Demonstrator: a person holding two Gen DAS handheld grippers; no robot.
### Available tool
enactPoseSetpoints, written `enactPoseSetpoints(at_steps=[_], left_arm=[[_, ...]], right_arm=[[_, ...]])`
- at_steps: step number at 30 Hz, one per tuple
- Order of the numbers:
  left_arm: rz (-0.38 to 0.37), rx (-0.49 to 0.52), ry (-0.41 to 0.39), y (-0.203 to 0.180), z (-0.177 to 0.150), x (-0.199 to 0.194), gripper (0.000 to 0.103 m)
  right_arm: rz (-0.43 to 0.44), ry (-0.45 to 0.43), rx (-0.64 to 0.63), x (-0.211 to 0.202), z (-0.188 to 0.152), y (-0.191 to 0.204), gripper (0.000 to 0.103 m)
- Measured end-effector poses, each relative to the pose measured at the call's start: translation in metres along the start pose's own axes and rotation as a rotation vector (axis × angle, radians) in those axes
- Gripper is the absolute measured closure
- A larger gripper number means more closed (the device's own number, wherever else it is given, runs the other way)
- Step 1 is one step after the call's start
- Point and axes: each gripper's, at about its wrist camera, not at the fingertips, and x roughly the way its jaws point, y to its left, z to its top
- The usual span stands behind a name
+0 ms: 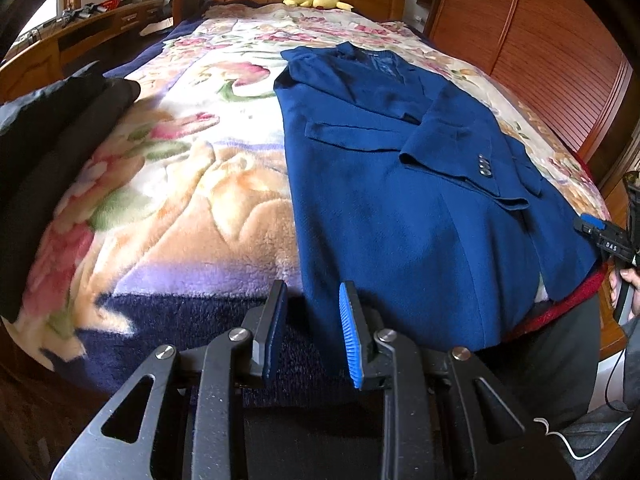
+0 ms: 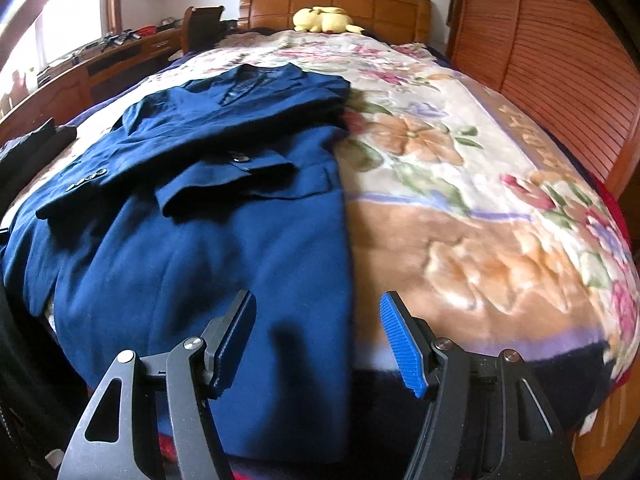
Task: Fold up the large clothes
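The left gripper (image 1: 310, 334) stands part open and empty over the near hem of the blue coat (image 1: 400, 200); the right gripper (image 2: 318, 342) gapes wider, also empty. The woolly coat lies lengthwise on the fleecy floral blanket (image 1: 180, 184), collar far, sleeves folded across. Its hem drops out of sight over the bed's near edge.

Blue coat (image 1: 400, 208): matt woolly cloth. Blanket (image 1: 192, 184): fuzzy fleece. Headboard (image 2: 332, 4): glossy wood. Gripper pads (image 2: 400, 344): ribbed plastic.
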Motion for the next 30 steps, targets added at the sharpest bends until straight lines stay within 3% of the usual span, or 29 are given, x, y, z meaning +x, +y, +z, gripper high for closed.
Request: enactPoseSetpoints(at_steps=[8, 14, 16, 18, 20, 22, 25, 30], left_arm=[[0.010, 0.007, -0.001, -0.003, 0.004, 0.007, 0.076], [-0.012, -0.029, -0.018, 0.002, 0.003, 0.006, 0.075], [-0.031, -0.047, -0.018, 0.005, 0.003, 0.007, 0.076], [-0.056, -0.075, -0.015, 0.010, 0.003, 0.007, 0.076], [-0.056, -0.065, -0.017, 0.009, 0.005, 0.005, 0.078], [-0.059, -0.043, -0.024, 0.004, 0.006, 0.002, 0.090], [-0.072, -0.018, -0.037, -0.003, 0.011, -0.004, 0.098], [-0.092, 0.015, -0.138, -0.015, 0.034, -0.039, 0.100]], right_arm=[[0.025, 0.026, 0.022, 0.002, -0.005, 0.002, 0.037], [0.139, 0.074, 0.008, 0.003, -0.002, 0.009, 0.037], [0.158, 0.088, -0.012, 0.004, 0.000, 0.013, 0.046], [0.190, 0.091, -0.004, 0.001, 0.003, 0.014, 0.089], [0.220, 0.078, 0.001, -0.001, 0.008, 0.013, 0.092], [0.215, 0.058, -0.017, -0.005, 0.010, 0.015, 0.093], [0.200, 0.027, 0.004, -0.013, 0.012, 0.010, 0.093], [0.203, -0.045, 0.042, -0.037, 0.021, 0.006, 0.096]])
